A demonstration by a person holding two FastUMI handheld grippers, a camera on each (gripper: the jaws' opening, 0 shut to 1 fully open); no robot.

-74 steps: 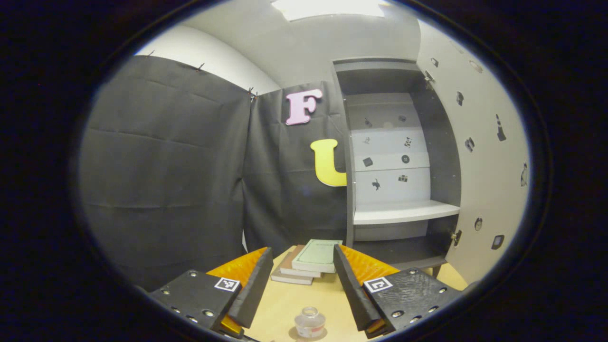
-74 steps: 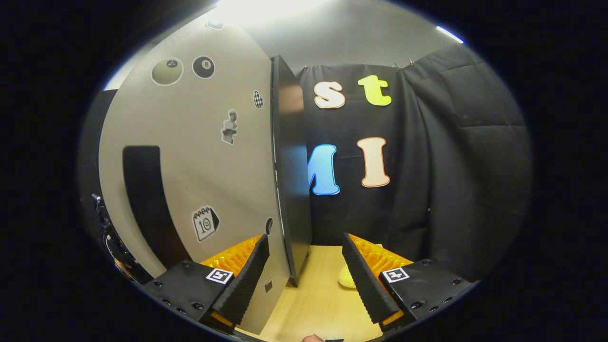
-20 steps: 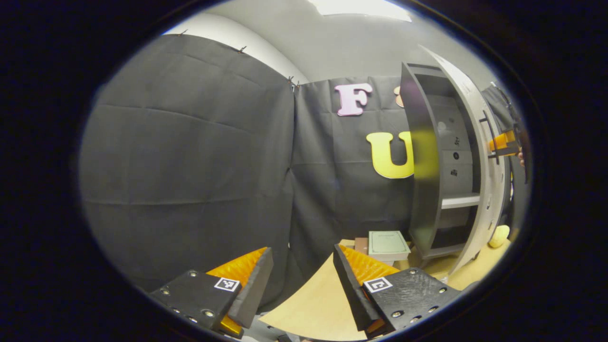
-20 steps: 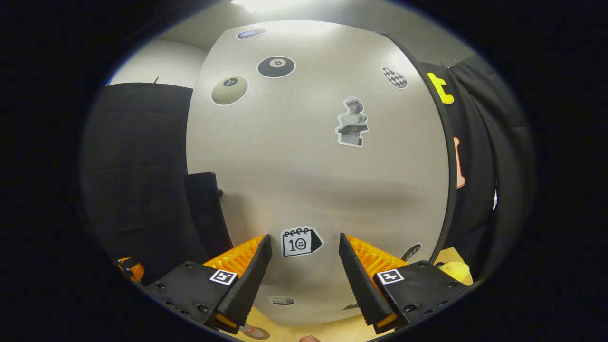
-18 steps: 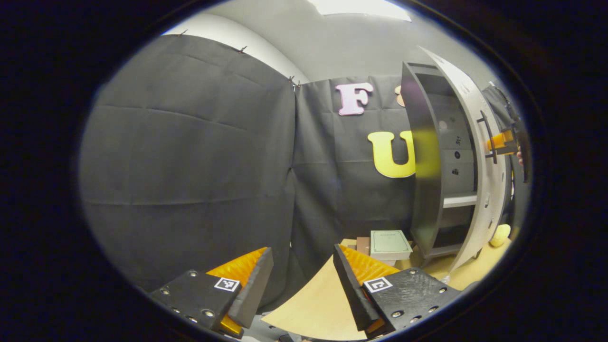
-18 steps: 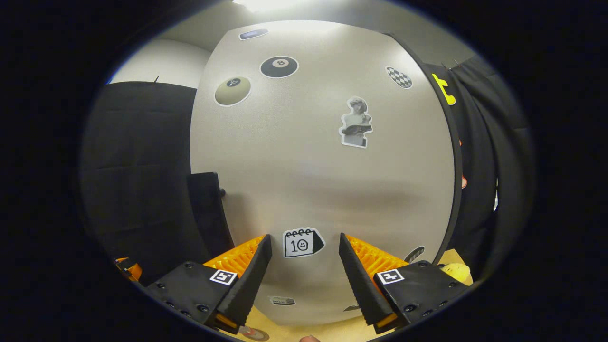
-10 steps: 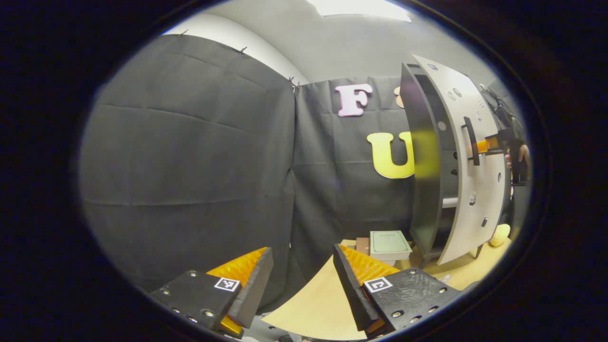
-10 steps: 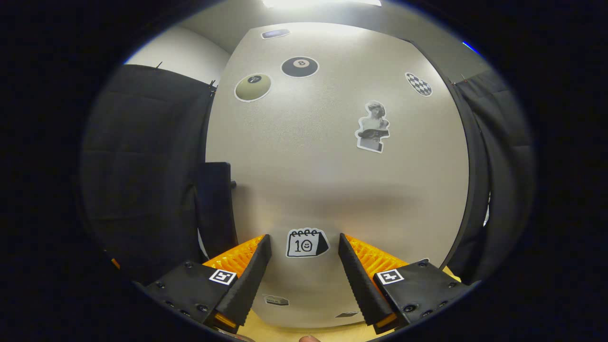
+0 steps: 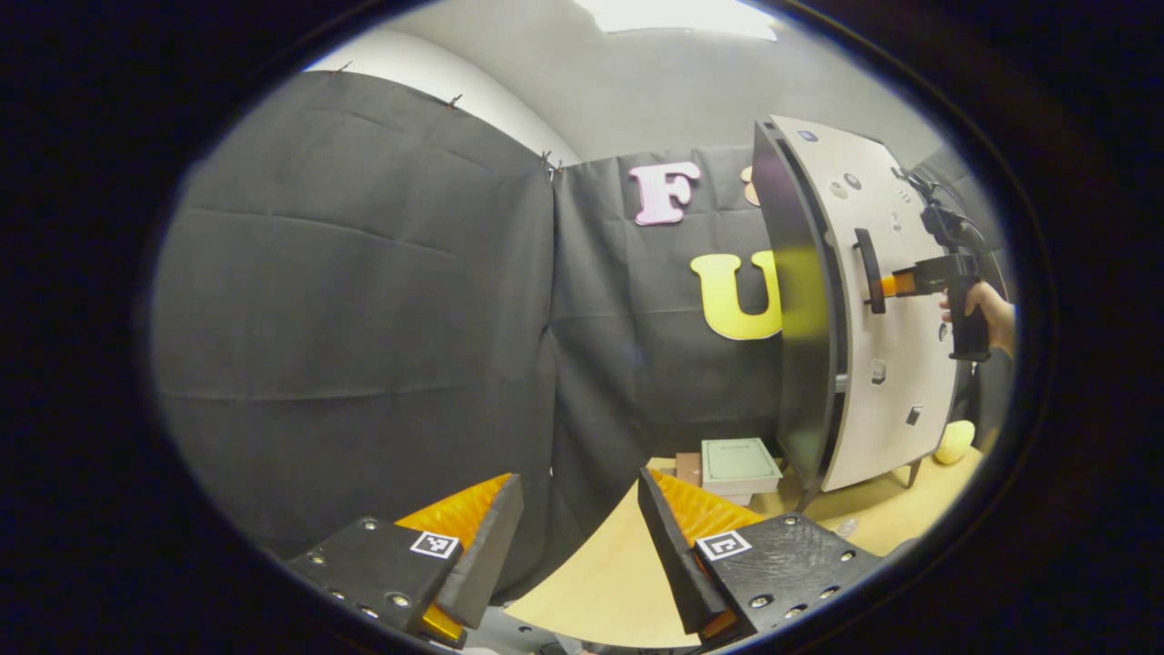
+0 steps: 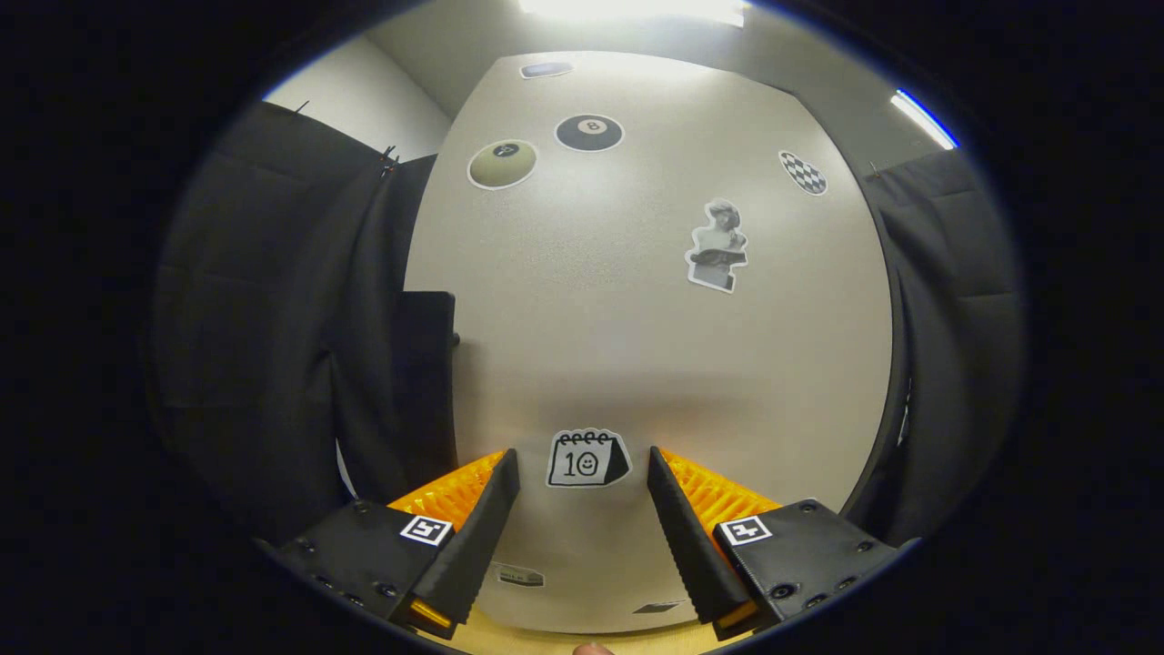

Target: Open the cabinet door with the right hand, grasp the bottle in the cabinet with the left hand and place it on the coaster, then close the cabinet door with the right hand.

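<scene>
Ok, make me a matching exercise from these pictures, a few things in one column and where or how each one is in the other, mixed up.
Things:
1. cabinet door
2. left gripper
3. books
4. right gripper

States:
a. stacked on the table beside the cabinet
b. open, at the table's edge
c. almost shut, covered in stickers
d. open, fingertips against the door

Pairs: 1-c, 2-b, 3-a, 4-d

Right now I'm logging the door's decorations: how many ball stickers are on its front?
2: a pale ball sticker at the cabinet door's upper left, and a black ball sticker right of it. No others visible.
</scene>
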